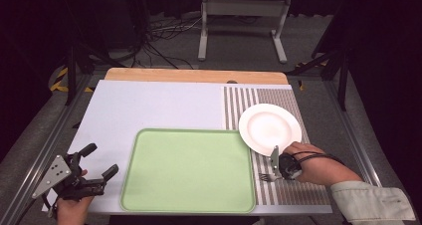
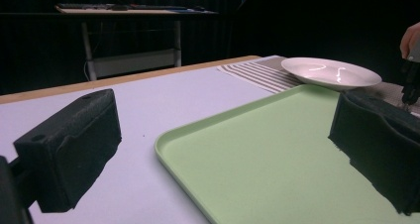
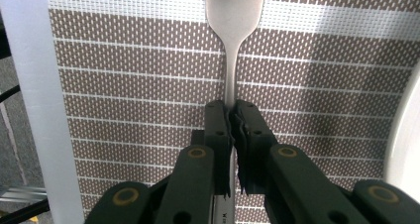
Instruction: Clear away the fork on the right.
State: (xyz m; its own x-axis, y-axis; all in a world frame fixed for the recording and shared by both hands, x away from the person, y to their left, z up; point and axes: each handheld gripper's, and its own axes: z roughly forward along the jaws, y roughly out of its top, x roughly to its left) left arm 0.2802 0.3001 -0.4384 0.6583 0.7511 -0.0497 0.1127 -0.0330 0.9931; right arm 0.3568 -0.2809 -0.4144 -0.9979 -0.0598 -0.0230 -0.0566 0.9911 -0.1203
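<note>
A metal fork (image 1: pixel 264 176) lies on the striped brown placemat (image 1: pixel 293 190), just in front of a white plate (image 1: pixel 270 129). My right gripper (image 1: pixel 279 170) is shut on it; in the right gripper view the jaws (image 3: pixel 232 109) pinch the fork (image 3: pixel 233 16) at its narrow neck, low over the mat (image 3: pixel 138 85). My left gripper (image 1: pixel 102 159) is held open at the table's front left corner, beside a green tray (image 1: pixel 189 170). Its pads (image 2: pixel 74 144) stand wide apart with nothing between them, facing the tray (image 2: pixel 267 164) and the plate (image 2: pixel 329 71).
The tray lies on a white table cover (image 1: pixel 149 105), and the plate's near rim overlaps the tray's far right corner. A wooden strip (image 1: pixel 194 75) runs along the far edge. Metal rails flank the table, and a table frame with cables stands on the floor beyond.
</note>
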